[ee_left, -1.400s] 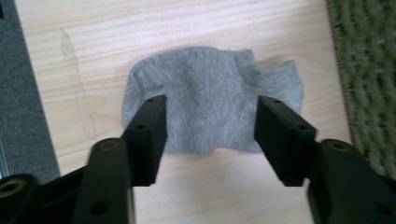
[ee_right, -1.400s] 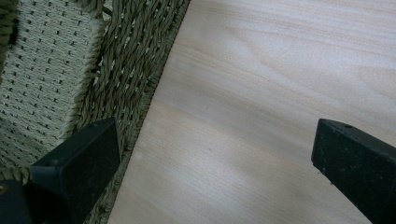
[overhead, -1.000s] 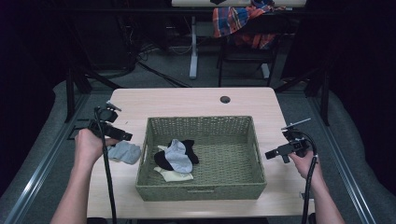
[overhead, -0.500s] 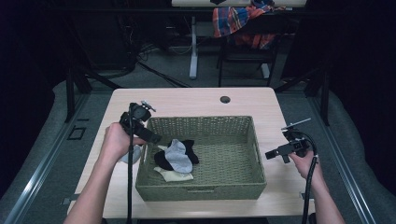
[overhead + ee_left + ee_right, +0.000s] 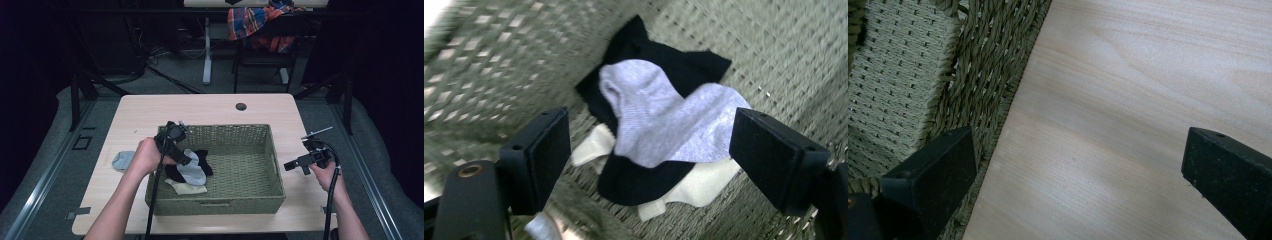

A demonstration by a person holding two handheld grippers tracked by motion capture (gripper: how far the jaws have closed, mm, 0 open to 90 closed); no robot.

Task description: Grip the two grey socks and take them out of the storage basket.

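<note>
Woven basket [image 5: 260, 170] holds grey sock [image 5: 192, 170] atop others.

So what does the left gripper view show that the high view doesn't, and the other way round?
Left gripper view: the open left gripper poised over the grey sock, with nothing between its jaws, and how that sock lies on the black sock and the cream sock.
High view: a second grey sock on the table outside the basket, and the right gripper.
Both: the sock pile inside the basket.
</note>
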